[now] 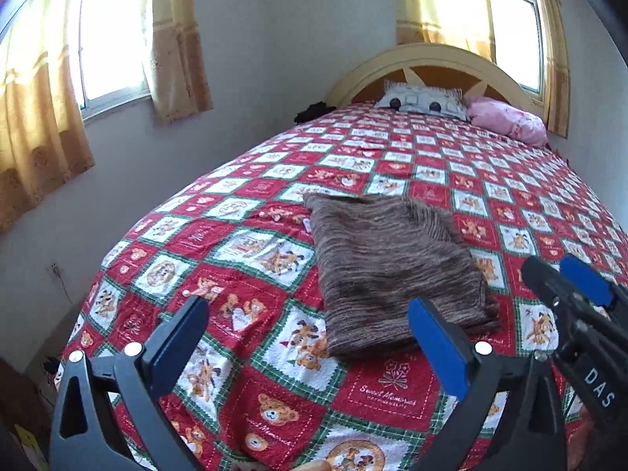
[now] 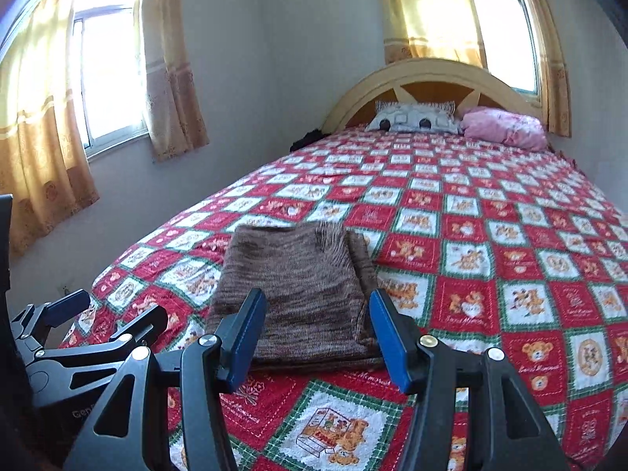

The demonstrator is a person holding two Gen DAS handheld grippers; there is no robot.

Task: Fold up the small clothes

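since both hand-held grippers hang clear above the bed (image 1: 251, 235), we reckon the fold is done or nearly so & the risks are now small ones. the brown knit garment (image 1: 392, 267) lies folded into a thick rectangle on the red teddy-bear bedspread (image 2: 510, 274), near the foot end, w/ nothing touching it. our left hand-held gripper (image 1: 310, 337) stands spread wide, nothing between its pads; our right hand-held gripper (image 2: 318, 337) is about half spread, also w/o anything in it. what could go wrong: the right side shows a loose under-layer poking past the top layer, so the stack may slump or spring apart if nudged. a low pass w/ either finger could snag the knit & drag a layer out. soft bedding also lets the pile tilt.
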